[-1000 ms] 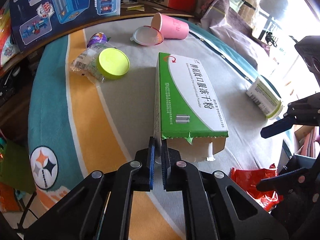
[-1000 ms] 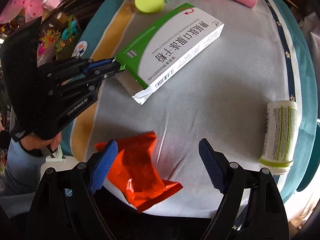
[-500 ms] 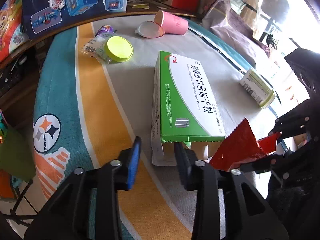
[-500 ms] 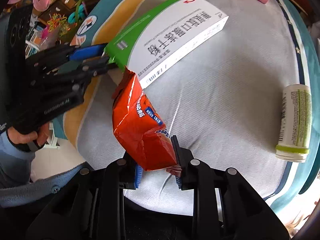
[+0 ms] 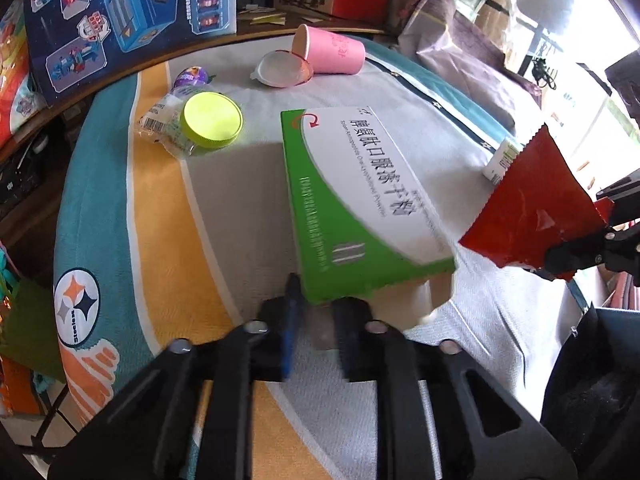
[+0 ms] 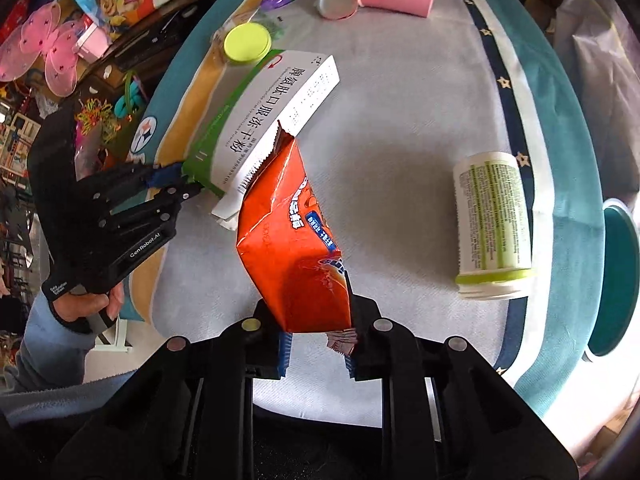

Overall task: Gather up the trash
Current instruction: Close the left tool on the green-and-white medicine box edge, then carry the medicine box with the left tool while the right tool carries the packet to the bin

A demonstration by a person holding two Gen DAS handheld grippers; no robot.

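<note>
A green and white medicine box (image 5: 352, 196) has its near end raised off the tablecloth. My left gripper (image 5: 318, 312) is shut on that near end; from the right wrist view the gripper (image 6: 176, 184) pinches the box (image 6: 264, 120) at its green corner. My right gripper (image 6: 316, 344) is shut on a red snack wrapper (image 6: 292, 248) and holds it upright above the cloth. The wrapper also shows in the left wrist view (image 5: 528, 208), right of the box.
A white bottle with a green cap (image 6: 494, 226) lies on its side at the right. A pink cup (image 5: 330, 54), a clear lid (image 5: 280, 70), a yellow-green lid (image 5: 211, 120) and small wrappers lie at the far side. A teal bin rim (image 6: 618, 280) stands off the table's right edge.
My left gripper opened, then closed on the box's near end and lifted it. My right gripper closed on the red wrapper and raised it off the cloth.
</note>
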